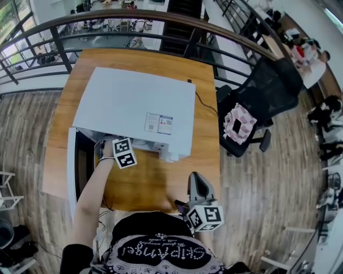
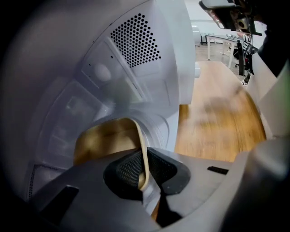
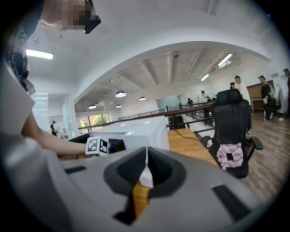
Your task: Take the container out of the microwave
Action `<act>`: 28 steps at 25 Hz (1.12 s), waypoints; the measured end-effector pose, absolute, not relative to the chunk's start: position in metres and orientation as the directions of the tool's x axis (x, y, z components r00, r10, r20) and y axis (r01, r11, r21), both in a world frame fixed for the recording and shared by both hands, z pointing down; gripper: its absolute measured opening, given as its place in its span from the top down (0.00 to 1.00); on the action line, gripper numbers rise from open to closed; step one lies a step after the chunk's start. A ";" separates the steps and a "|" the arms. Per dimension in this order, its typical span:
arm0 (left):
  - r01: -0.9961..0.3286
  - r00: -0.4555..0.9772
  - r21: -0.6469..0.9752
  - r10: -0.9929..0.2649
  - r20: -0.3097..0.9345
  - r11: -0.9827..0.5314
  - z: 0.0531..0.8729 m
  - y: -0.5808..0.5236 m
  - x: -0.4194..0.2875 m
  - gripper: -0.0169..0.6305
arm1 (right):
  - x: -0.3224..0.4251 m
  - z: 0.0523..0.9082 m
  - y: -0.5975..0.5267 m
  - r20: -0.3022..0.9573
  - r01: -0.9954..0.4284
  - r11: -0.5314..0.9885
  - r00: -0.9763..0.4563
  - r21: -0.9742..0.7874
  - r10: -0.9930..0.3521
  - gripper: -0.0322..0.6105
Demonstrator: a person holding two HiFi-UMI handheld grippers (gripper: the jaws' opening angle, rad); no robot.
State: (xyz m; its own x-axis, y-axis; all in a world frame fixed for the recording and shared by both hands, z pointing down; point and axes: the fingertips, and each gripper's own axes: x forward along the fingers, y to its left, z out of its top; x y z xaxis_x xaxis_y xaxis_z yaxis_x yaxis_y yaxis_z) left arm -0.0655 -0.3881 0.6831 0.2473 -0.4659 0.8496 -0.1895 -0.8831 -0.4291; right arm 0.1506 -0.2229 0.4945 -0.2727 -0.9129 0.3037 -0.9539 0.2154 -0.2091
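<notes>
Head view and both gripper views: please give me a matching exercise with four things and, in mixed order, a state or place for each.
1 left gripper
2 right gripper
3 microwave
4 office chair

a beside the table
b jaws shut on the container rim
c jaws shut, empty
d on the table, door open

Pairs: 1-b, 2-c, 3-d, 4-a

Wood-plank floor all round, wooden table at centre, curved dark railing at 12 o'clock, black office chair with pink cushion at 3 o'clock, daylit windows at 10 o'clock
</notes>
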 end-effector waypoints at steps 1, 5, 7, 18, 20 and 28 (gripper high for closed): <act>-0.186 0.248 -0.423 -0.459 0.853 -0.887 0.684 -0.386 -0.066 0.90 | 0.151 0.495 -0.223 0.304 -0.954 0.215 -0.272 -0.209 -0.913 0.89; -0.182 0.245 -0.401 -0.437 0.866 -0.898 0.686 -0.380 -0.068 0.93 | 0.150 0.495 -0.222 0.303 -0.954 0.213 -0.271 -0.209 -0.914 0.89; -0.186 0.251 -0.388 -0.425 0.869 -0.903 0.685 -0.378 -0.068 0.93 | 0.150 0.496 -0.221 0.302 -0.954 0.213 -0.270 -0.209 -0.914 0.89; -0.235 0.281 -0.381 -0.438 0.854 -0.894 0.667 -0.372 -0.072 0.93 | 0.146 0.490 -0.215 0.274 -0.951 0.226 -0.279 -0.210 -0.921 0.89; -0.239 0.281 -0.383 -0.442 0.852 -0.892 0.664 -0.369 -0.073 0.93 | 0.144 0.489 -0.213 0.272 -0.951 0.231 -0.283 -0.207 -0.920 0.89; -0.254 0.284 -0.385 -0.448 0.848 -0.888 0.653 -0.347 -0.082 0.93 | 0.137 0.486 -0.205 0.264 -0.946 0.253 -0.302 -0.201 -0.916 0.89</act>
